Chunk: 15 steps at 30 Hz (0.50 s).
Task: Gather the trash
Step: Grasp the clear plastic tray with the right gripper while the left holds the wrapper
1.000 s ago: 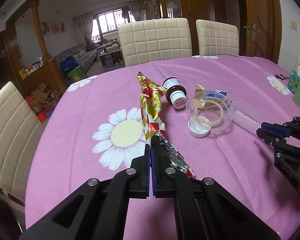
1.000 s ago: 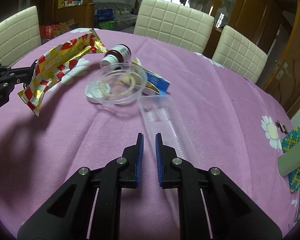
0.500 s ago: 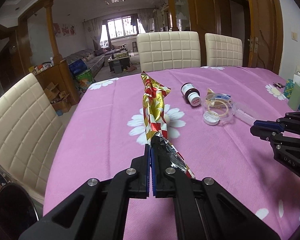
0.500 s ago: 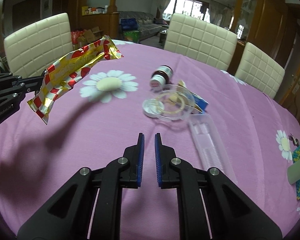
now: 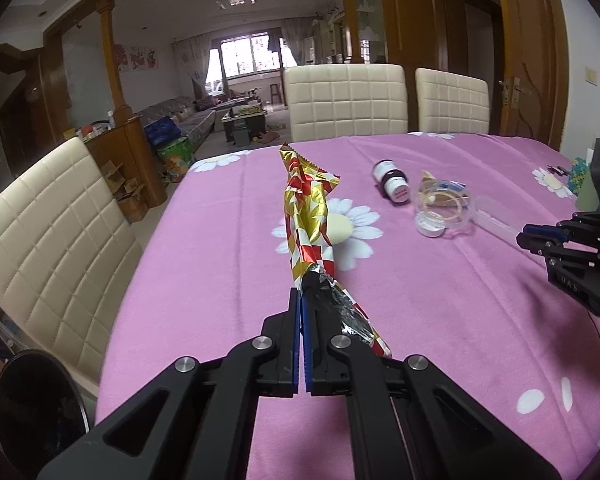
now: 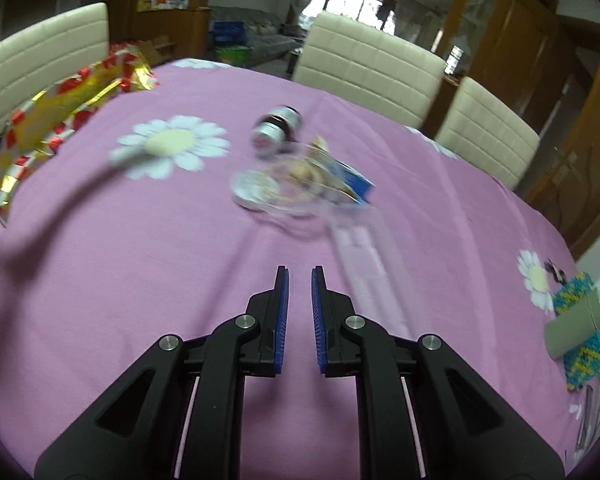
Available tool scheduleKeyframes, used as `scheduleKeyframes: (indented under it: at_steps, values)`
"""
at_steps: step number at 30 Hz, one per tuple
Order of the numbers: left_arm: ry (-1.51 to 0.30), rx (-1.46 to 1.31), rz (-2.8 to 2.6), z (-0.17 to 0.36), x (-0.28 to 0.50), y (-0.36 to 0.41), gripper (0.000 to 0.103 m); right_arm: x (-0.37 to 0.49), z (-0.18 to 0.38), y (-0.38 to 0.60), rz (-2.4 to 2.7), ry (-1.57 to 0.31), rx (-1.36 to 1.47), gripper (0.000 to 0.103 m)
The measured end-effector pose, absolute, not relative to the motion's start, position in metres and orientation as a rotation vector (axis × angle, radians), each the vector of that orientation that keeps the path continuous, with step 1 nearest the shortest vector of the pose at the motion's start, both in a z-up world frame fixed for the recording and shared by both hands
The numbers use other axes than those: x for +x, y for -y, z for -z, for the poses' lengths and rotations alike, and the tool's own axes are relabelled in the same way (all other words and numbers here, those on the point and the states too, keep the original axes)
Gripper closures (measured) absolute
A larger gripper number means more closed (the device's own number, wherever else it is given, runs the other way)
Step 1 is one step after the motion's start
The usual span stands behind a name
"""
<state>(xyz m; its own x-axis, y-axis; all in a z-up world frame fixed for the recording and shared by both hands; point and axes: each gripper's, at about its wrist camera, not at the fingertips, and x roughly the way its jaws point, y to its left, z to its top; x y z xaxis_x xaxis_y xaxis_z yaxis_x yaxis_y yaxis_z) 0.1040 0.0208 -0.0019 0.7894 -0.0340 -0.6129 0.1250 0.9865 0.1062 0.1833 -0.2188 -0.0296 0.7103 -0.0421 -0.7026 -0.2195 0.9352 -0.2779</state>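
Clearly the foil wrapper [image 5: 310,220], gold with red and white checks, is the piece of trash in hand: it rises through the middle of the left wrist view, pinched at its crumpled silver end by the left gripper [image 5: 302,300], whose jaws are fully closed on it. In the right wrist view the same wrapper [image 6: 60,120] hangs at the upper left, lifted off the pink flowered tablecloth [image 5: 228,280].

Right of centre in the left view lie the rest of the litter: a small dark bottle [image 5: 392,184] on its side, a clear round lid [image 5: 444,208] over some paper scraps, and a clear plastic tray [image 6: 364,264] running toward the right gripper [image 6: 300,300]. That gripper's jaws are opening, a narrow gap between the blue pads, nothing in it.

The risk, as I judge it, lies in the hold on the wrapper: only one thin slippery end is caught, so a quick swing could let it slide out. The clear tray and lid look light and smooth; closing on them off-centre might flick them away or knock the bottle rolling. No bin is visible here, though a dark round shape [image 5: 36,412] at the lower left may be one.
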Motion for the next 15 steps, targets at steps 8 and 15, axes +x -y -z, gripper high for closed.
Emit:
scheduleKeyframes:
  at_steps: [8,15]
  values:
    - [-0.675,0.178,0.169,0.012,0.114,0.035,0.101,0.181,0.028,0.267,-0.050,-0.744,-0.318,0.004]
    - [-0.686,0.201,0.188,0.019,0.121,0.059,0.101,0.202,0.056,0.286,-0.124,-0.898,-0.192,0.031]
